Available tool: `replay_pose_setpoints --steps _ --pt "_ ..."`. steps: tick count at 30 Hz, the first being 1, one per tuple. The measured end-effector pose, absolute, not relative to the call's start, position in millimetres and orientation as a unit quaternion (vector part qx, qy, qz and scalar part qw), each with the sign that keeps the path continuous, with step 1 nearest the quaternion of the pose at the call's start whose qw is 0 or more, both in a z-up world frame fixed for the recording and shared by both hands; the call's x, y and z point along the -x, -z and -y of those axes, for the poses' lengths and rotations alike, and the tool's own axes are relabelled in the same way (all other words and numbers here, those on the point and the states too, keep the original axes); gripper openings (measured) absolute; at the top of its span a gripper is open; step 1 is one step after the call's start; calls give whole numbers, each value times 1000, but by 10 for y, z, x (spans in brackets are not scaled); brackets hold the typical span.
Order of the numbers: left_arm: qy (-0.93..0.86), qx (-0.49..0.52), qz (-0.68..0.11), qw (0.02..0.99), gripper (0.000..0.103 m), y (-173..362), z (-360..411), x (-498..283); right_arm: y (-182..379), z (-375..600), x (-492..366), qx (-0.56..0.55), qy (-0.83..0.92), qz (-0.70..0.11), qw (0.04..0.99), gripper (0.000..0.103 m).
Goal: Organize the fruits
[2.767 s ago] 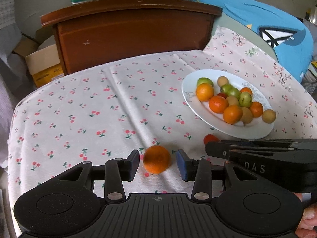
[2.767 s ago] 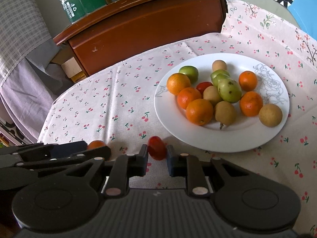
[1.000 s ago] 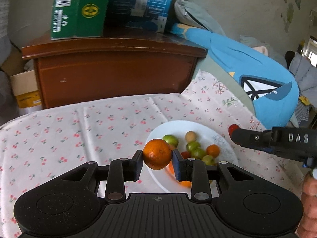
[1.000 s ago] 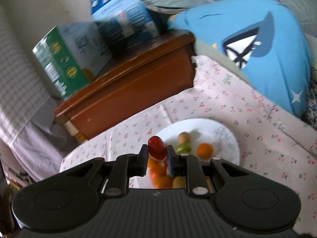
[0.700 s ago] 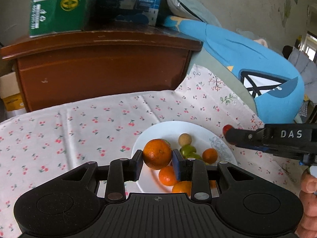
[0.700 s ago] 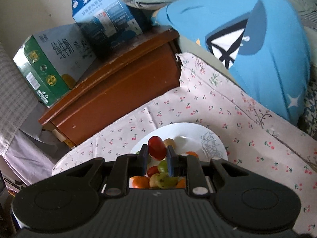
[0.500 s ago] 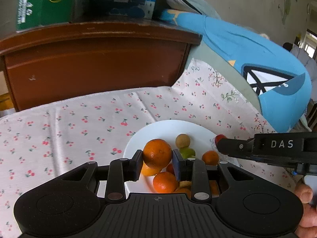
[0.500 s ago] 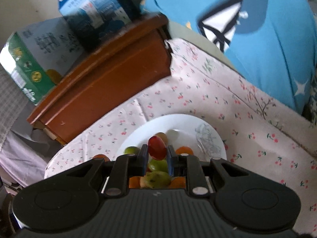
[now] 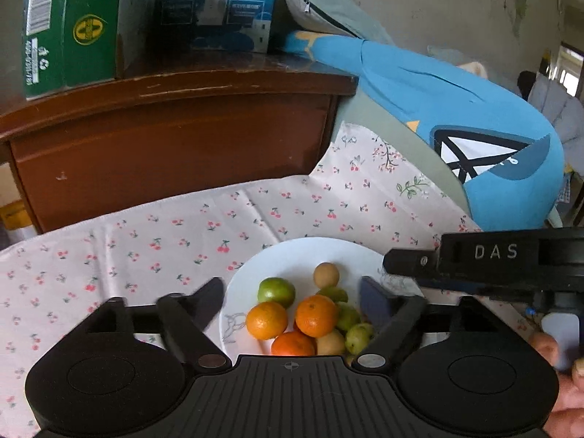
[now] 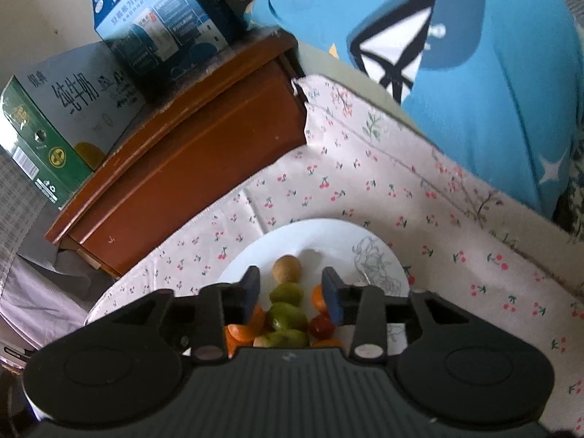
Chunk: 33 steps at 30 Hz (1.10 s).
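Oranges (image 9: 316, 314) on plate (image 9: 292, 255), seemingly released

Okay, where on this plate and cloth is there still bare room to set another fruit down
The white plate is bare along its far rim, beyond the tan fruit. The cherry-print cloth is free from the plate's left edge to the wooden cabinet. The near half is crowded with oranges and green fruit.

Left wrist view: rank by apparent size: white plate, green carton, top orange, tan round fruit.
1. green carton
2. white plate, partly hidden by the gripper
3. top orange
4. tan round fruit
The carton stands farther away, so its true size may be greater.
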<state>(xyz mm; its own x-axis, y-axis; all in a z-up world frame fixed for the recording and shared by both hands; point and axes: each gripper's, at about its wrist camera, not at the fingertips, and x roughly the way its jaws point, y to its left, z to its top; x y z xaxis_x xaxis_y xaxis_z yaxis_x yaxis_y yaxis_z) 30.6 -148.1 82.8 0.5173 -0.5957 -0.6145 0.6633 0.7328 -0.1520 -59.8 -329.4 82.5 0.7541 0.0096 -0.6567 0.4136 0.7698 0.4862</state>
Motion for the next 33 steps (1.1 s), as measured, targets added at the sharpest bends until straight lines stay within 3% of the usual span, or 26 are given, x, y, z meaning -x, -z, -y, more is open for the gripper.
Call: replay_pose_setpoints --steps 2,4,6,10,28,33 --pt "346 -49 -347 870 92 -886 1436 -304 -889 3278 615 -311 116 -329 884 44" --pt "340 -47 -364 866 93 -916 1387 -305 -959 3232 630 -292 127 -336 886 57" --pt "326 -49 -382 864 96 -940 1327 -304 -1032 3172 664 -268 136 -339 892 60" --pt "299 -61 -398 865 96 -954 1216 -277 -1143 3051 734 -230 150 -342 899 78" --pt "257 -108 -423 862 100 -825 1112 -99 -1099 2791 1038 -204 201 -405 868 95" --pt "247 -115 -426 863 100 -778 1147 -102 -1051 2799 1020 -189 218 -421 860 96"
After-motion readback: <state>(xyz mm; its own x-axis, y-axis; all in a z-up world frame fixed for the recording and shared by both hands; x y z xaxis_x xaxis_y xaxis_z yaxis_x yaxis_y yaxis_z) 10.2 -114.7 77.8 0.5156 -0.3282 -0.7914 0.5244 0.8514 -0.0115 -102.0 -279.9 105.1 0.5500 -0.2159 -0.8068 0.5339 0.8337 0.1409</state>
